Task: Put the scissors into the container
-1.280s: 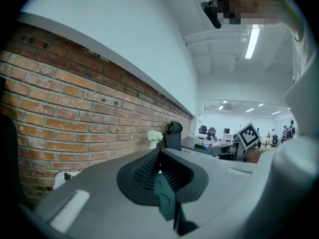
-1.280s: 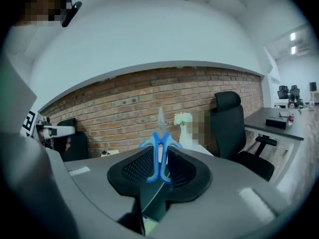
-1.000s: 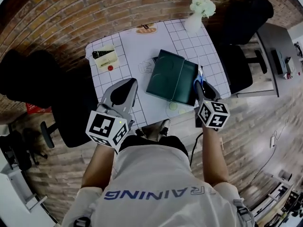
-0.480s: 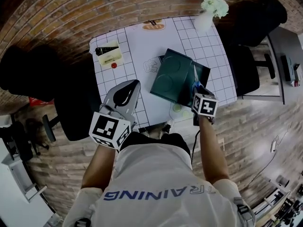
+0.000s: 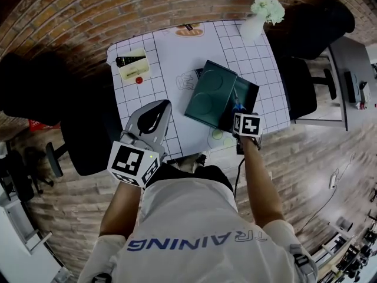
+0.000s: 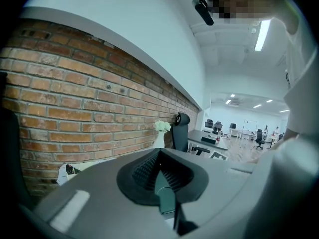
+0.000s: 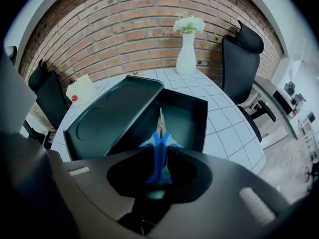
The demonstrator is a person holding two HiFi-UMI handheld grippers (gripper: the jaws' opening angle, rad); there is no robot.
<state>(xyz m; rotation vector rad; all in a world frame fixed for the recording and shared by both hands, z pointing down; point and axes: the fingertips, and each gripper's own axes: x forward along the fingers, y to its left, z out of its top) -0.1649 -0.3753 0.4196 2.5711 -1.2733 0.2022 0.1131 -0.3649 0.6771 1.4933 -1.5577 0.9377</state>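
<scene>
Blue-handled scissors (image 7: pixel 159 146) sit between the jaws of my right gripper (image 7: pixel 159 153), which is shut on the handles. Their blades point down into the open dark green container (image 7: pixel 187 118). The container's lid (image 7: pixel 112 116) leans against its left side. In the head view the right gripper (image 5: pixel 238 112) hovers over the near right part of the container (image 5: pixel 244 90), with the scissors (image 5: pixel 237 105) just showing. My left gripper (image 5: pixel 160 106) hangs over the table's near edge, left of the container. Its jaws (image 6: pixel 158 151) meet at the tips with nothing between them.
A white vase of flowers (image 5: pixel 259 15) stands at the table's far right corner. At the far left lies a cream box (image 5: pixel 133 69) with a dark object on top. Black office chairs (image 5: pixel 303 81) flank the white gridded table (image 5: pixel 171 58) on both sides.
The right gripper has come down and tipped steeply toward the container, still holding the scissors. The left gripper has stayed about where it was.
</scene>
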